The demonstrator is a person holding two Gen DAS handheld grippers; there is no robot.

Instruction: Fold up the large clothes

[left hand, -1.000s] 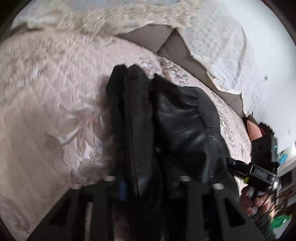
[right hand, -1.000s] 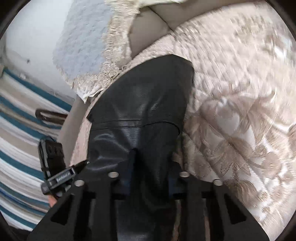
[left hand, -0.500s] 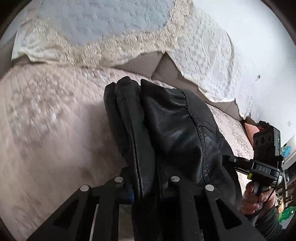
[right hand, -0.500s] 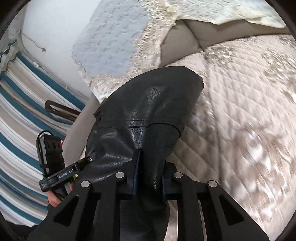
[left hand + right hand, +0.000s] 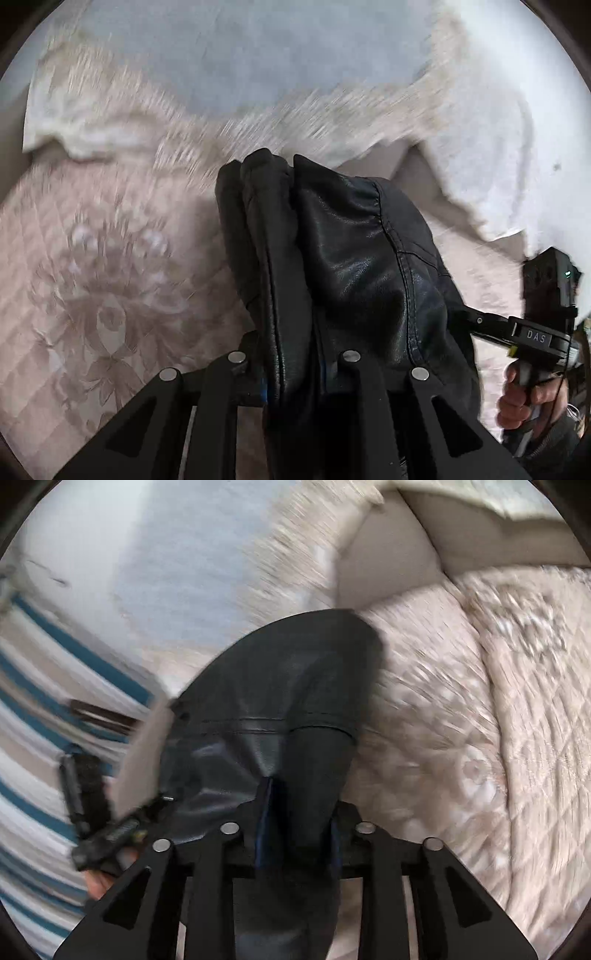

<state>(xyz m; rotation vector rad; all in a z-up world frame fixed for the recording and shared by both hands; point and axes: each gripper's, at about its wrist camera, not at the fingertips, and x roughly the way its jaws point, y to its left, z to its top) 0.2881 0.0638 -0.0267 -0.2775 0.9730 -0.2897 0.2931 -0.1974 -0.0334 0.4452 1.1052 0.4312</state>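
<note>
Black leather jacket (image 5: 354, 266) hangs bunched over the quilted bedspread (image 5: 103, 280); my left gripper (image 5: 291, 369) clamps its folds, while my right gripper (image 5: 295, 834), jaws opening, has leather between them.

A home bedroom: quilted floral bedspread (image 5: 110, 295) over a bed, lace-edged pillows (image 5: 258, 66) (blurred), striped curtain (image 5: 33, 709).

One black leather garment (image 5: 354, 266) hangs over one quilted bedspread (image 5: 110, 280). Two grippers are counted, the left gripper (image 5: 291, 373) and the right gripper (image 5: 295, 834). One lace-edged pillow (image 5: 258, 59) lies beyond, and one striped cloth (image 5: 44, 709) alongside.
</note>
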